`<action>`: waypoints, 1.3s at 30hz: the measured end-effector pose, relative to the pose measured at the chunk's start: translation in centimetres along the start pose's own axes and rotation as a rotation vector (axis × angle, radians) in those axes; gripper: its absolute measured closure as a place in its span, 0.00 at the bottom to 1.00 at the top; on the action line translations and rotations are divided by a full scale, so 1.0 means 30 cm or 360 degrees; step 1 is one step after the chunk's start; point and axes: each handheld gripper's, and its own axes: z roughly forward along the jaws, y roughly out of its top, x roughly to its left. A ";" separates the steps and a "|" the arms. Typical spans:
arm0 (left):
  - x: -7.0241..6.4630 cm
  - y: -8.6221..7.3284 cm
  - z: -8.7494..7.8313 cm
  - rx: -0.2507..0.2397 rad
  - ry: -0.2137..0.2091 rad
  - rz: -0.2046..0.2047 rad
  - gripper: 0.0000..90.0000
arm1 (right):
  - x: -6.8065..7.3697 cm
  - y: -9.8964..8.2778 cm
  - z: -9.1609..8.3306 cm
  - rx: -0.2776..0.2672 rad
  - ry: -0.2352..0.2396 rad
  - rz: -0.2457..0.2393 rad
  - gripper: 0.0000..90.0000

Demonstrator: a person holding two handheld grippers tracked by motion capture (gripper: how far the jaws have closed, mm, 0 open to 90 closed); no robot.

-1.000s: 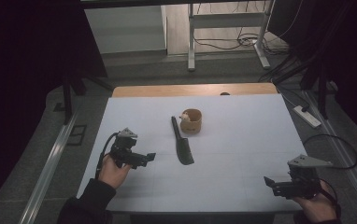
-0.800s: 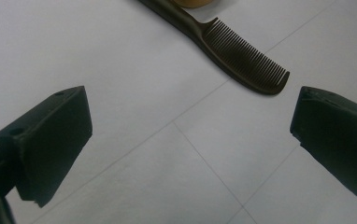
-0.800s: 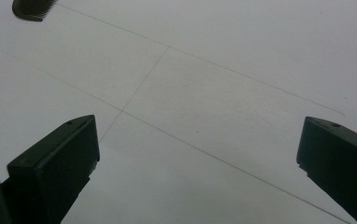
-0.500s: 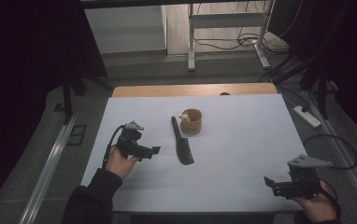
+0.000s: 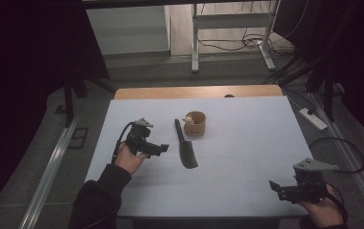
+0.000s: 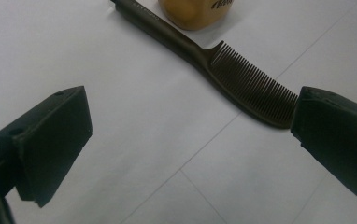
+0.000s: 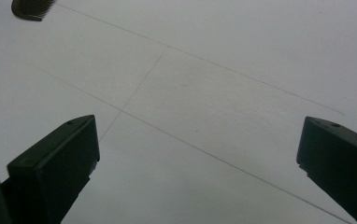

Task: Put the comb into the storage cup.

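Note:
A black comb point(image 5: 185, 145) lies flat near the middle of the white table point(image 5: 237, 129), handle toward the far side. In the left gripper view the comb point(image 6: 223, 70) runs diagonally, its teeth facing up and right. Just right of the handle stands a small tan wooden cup point(image 5: 195, 124), whose base point(image 6: 196, 11) shows at the top edge. My left gripper point(image 5: 161, 149) is open a little left of the comb, holding nothing. My right gripper point(image 5: 276, 188) hovers open near the table's front right corner; the comb's tip point(image 7: 31, 8) shows far off.
A wooden strip point(image 5: 199, 91) borders the table's far edge. Beyond it stand a metal frame point(image 5: 230, 33) and cables on the floor. A white power strip point(image 5: 312, 119) lies on the floor at the right. Bare tabletop lies between the comb and the right gripper.
My left gripper has moved forward and right, closer to the comb. The right gripper has stayed near the front right corner.

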 end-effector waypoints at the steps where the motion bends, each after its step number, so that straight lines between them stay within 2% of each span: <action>1: 0.001 0.005 0.004 0.0004 -0.0001 0.0005 0.00 | 0.000 0.000 0.000 -0.0001 0.0000 -0.0001 0.00; 13: 0.018 0.065 0.058 0.0026 0.0010 0.0011 0.00 | 0.000 0.000 0.000 0.0002 0.0004 -0.0001 0.00; 16: 0.024 0.089 0.086 0.0029 -0.0004 0.0008 0.00 | -0.001 0.000 0.001 0.0003 0.0003 -0.0001 0.00; 31: 0.041 0.141 0.156 0.0092 0.0004 0.0065 0.00 | -0.001 -0.001 0.001 0.0009 0.0003 -0.0003 0.00; 36: 0.049 0.154 0.178 0.0114 0.0030 0.0105 0.06 | -0.001 -0.001 0.001 0.0010 0.0002 -0.0004 0.00; 39: 0.050 0.158 0.189 0.0123 0.0054 0.0147 0.19 | -0.001 -0.001 0.002 0.0010 0.0002 -0.0003 0.00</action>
